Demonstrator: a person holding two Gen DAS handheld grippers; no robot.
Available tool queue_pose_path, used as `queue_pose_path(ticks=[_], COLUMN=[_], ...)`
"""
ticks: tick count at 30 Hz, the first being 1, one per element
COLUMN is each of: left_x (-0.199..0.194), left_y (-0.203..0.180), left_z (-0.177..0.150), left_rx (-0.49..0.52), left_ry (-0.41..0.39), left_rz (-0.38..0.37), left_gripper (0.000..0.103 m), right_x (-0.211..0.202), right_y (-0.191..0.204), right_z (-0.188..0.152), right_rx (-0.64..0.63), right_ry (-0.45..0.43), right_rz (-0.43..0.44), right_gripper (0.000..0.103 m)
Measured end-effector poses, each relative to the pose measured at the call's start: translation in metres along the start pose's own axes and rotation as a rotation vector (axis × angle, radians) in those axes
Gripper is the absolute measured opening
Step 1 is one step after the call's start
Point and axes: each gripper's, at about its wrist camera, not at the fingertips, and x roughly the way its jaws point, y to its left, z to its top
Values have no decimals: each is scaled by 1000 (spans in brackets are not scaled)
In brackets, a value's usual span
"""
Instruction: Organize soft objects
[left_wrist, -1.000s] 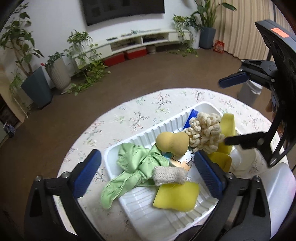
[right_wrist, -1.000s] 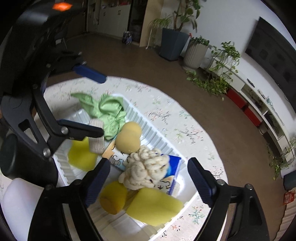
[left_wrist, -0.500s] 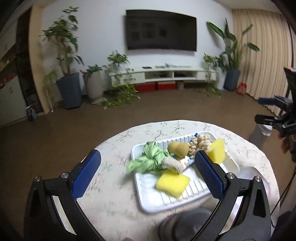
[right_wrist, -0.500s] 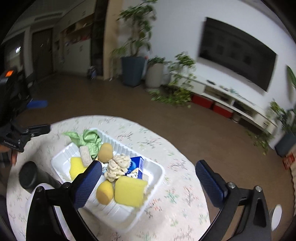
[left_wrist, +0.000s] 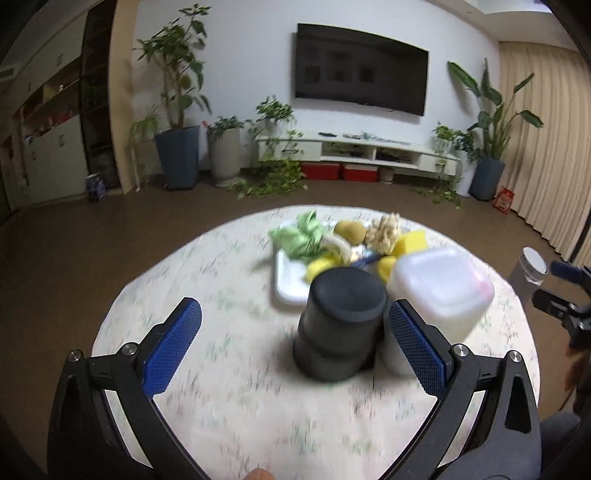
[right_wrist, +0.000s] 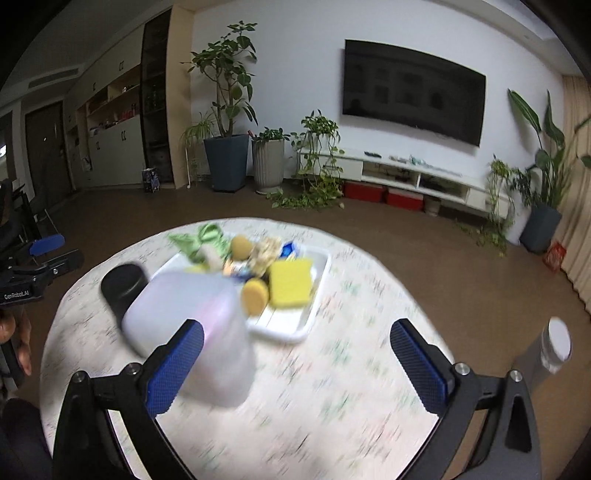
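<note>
A white tray (left_wrist: 286, 284) on the round table holds the soft things: a green cloth (left_wrist: 295, 236), a tan sponge (left_wrist: 349, 230), a cream knotted rope toy (left_wrist: 386, 229) and a yellow sponge (left_wrist: 412, 242). My left gripper (left_wrist: 293, 347) is open and empty, well short of the tray, with a black cylinder (left_wrist: 341, 314) just ahead of it. In the right wrist view the tray (right_wrist: 295, 325) shows the yellow sponge (right_wrist: 290, 282), a round yellow sponge (right_wrist: 255, 291) and the green cloth (right_wrist: 201, 236). My right gripper (right_wrist: 295, 369) is wide open and empty, above bare tablecloth.
A white translucent container (right_wrist: 195, 332) stands near the right gripper's left finger, beside the black cylinder (right_wrist: 123, 286). A grey bin with a white lid (right_wrist: 554, 345) stands on the floor to the right. Floral tablecloth (left_wrist: 221, 387) stretches between grippers and tray.
Both grippers have drawn back from over the tray to the table's near side and rolled level. The tray now looks small and far. The right jaws widened a little.
</note>
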Motion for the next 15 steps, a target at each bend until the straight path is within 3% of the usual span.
queue_pose_path(ticks=[8, 15], left_x=[-29, -37], left_y=[-2, -6], left_z=[-54, -92], left_rx=[-40, -39], left_ry=[75, 137], left_rz=[55, 137], left_gripper=[103, 103], right_x=[-33, -46], right_y=[29, 44], right_z=[-59, -87], right_rx=[109, 180], right_ry=[14, 43], right_rz=[-17, -37], right_gripper=[103, 103])
